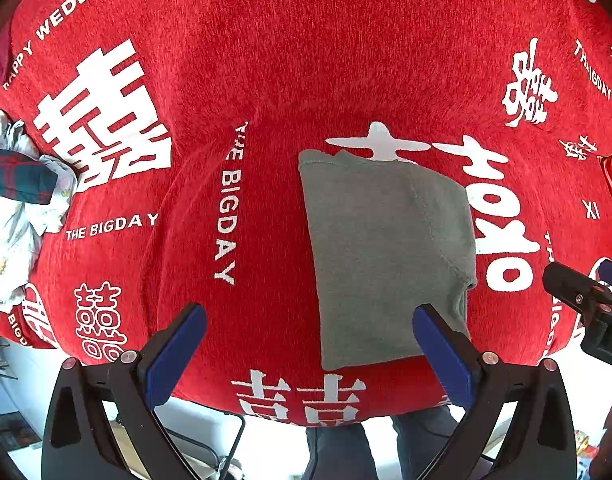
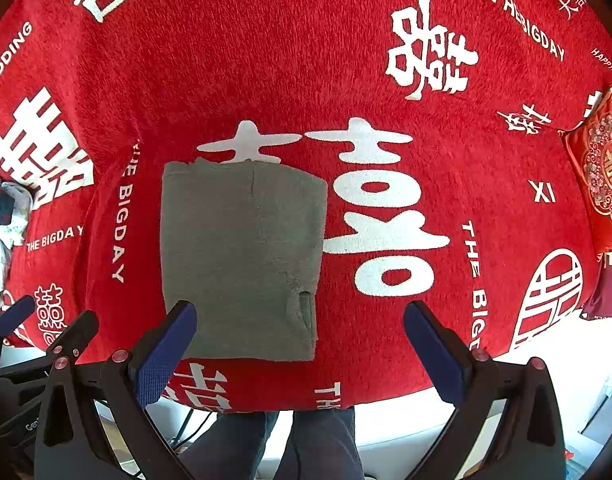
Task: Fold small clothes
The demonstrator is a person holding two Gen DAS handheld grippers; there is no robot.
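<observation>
Grey garment (image 1: 386, 256) folded to neat rectangle, centre frame on red cloth-covered table (image 1: 265, 60); left tool (image 1: 310, 354) and right tool (image 2: 299, 350) both wide open, empty, hovering near bottom edge; fold probably done; next likely set aside, fetch from pile (image 1: 21, 200) at left.

**Count of things on the red cloth**

One folded grey garment (image 2: 241, 256) near the front edge of the red cloth (image 2: 265, 60). One heap of unfolded clothes (image 1: 21, 200) at the left edge. One red cushion (image 2: 598, 184) at the right edge. Two grippers: left gripper (image 1: 310, 354), right gripper (image 2: 299, 350).
</observation>
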